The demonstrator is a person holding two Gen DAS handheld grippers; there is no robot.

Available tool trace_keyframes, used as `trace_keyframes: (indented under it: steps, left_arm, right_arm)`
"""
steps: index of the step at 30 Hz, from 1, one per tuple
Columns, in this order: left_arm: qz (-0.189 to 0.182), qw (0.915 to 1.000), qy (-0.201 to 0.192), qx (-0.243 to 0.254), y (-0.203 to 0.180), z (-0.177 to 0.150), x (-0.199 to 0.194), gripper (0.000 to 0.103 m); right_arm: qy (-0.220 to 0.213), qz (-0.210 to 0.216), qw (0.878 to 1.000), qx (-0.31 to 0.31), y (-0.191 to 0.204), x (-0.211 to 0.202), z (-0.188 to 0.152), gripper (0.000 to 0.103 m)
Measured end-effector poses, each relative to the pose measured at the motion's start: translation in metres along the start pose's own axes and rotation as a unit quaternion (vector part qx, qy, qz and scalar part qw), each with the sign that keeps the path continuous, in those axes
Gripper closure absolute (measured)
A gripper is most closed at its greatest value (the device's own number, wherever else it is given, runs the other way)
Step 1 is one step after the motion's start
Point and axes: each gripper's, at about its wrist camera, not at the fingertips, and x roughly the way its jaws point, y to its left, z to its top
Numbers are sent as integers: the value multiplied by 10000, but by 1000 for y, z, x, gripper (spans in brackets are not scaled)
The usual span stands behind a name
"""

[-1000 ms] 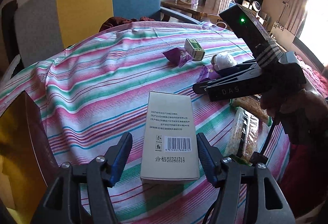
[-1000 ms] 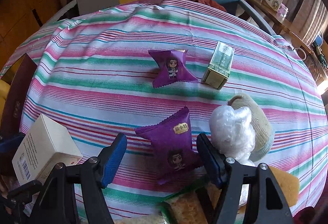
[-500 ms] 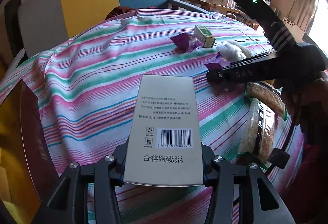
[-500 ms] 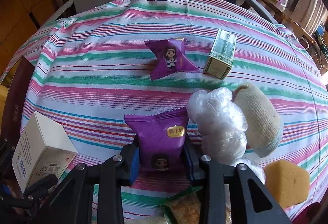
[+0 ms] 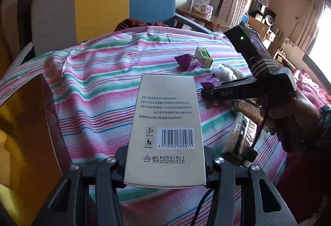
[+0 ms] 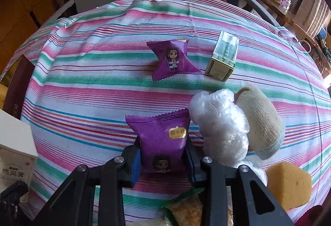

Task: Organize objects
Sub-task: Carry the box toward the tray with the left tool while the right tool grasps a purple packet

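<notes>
Left gripper is clamping a beige barcoded carton; right gripper is pinching a purple snack packet above the striped tablecloth, its lower end hidden.

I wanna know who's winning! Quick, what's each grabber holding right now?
Left gripper: shut on the cream barcode box.
Right gripper: shut on the purple snack packet.
</notes>
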Motion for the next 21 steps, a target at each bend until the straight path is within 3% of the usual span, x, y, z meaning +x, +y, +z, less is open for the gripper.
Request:
trace_keyframes:
  steps: [6,10,15,18,21]
  left_arm:
    - [411,9977,-391,-372,40,-8,-56,53]
    - [1172,9887,-416,-842,92,-28,-91,53]
    - [2284,9630,-121,-1427,161,-73,-116,53]
    - [2718,9473,107,-1692,190,-99,-121,53]
    - [2960,9371,263,-1830,204,-113,-119,52]
  right_arm:
    - [-28,-89,9999,-84,3,-1,-2,69]
    - [-37,-144,9998,-113,5,-2,-4,69]
    - [-47,-199,9997,-150,7,1,-2,69]
    - [-55,-221,9996,-169,7,1,-2,69]
    - [-65,-256,9995,-192,9,2,-2,69]
